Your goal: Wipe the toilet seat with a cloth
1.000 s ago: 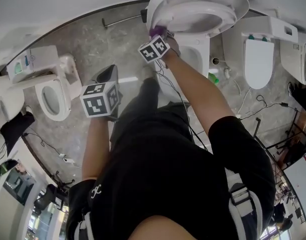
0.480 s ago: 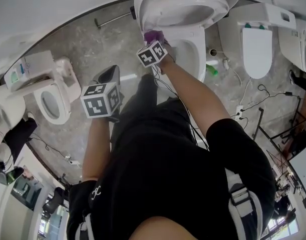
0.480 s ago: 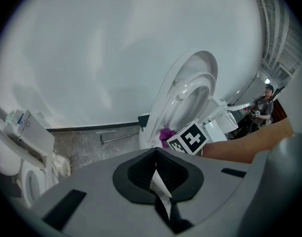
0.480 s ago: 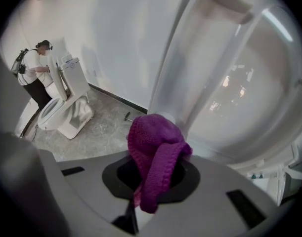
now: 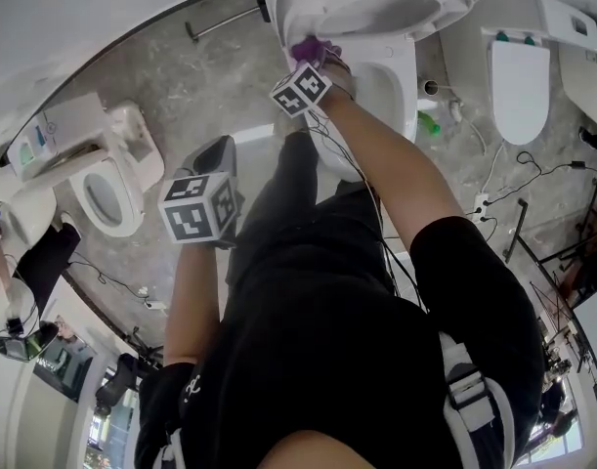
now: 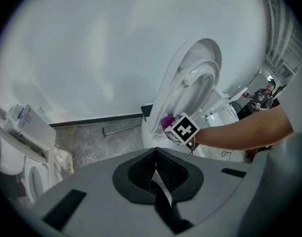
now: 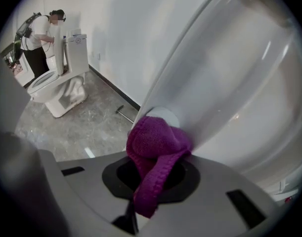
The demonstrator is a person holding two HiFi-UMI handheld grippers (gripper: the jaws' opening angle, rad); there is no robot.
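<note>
Right gripper view alone shows right claw [image 7: 151,177] clamping one purple knitted cloth [image 7: 158,142] that touches the raised white toilet seat [image 7: 225,93] ahead; left claw [image 6: 155,174] closed together, empty.

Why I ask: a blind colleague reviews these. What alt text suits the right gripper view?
A hand-held gripper holds a purple cloth pressed against the edge of a raised white toilet seat. Behind, on a grey floor by a white wall, a person stands at a second toilet.
</note>
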